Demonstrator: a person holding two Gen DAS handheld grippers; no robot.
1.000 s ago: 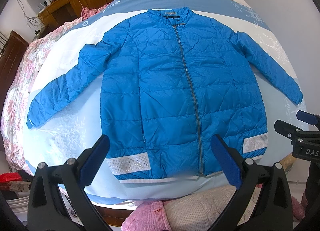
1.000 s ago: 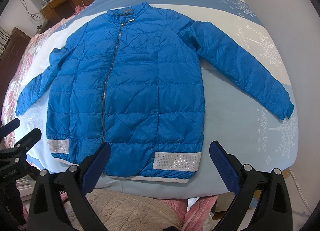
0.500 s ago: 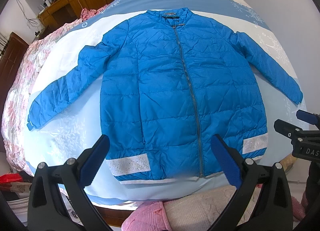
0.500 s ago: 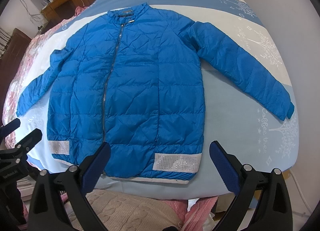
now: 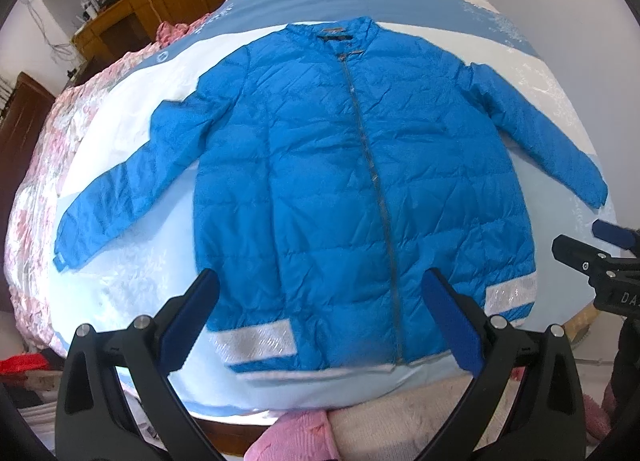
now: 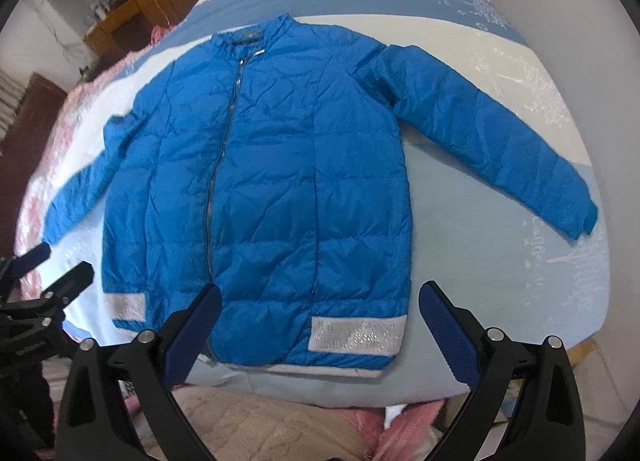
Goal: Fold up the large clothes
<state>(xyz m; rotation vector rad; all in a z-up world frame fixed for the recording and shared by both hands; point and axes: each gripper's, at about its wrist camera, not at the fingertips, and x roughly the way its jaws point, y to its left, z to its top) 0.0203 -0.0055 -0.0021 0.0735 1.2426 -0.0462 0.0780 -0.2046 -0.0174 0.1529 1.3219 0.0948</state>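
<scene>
A blue padded jacket [image 5: 332, 181] lies flat and zipped on the bed, collar far, hem near, both sleeves spread out; it also shows in the right wrist view [image 6: 276, 181]. Silver patches sit at the hem corners. My left gripper [image 5: 320, 293] is open and empty, hovering above the hem's left half. My right gripper [image 6: 320, 301] is open and empty above the hem's right half. Each gripper shows at the edge of the other's view: the right one [image 5: 600, 257] and the left one [image 6: 48, 281].
The bed [image 5: 400, 5] has a blue and white sheet. A pink floral quilt [image 5: 36, 165] lies along its left side. Pink and beige knitwear [image 5: 360, 421] lies below the near edge. Wooden furniture [image 5: 120, 21] stands at the far left; a wall runs along the right.
Both grippers have moved slightly forward over the hem, so the jacket sits a little lower in both views. Jaws stay open.
</scene>
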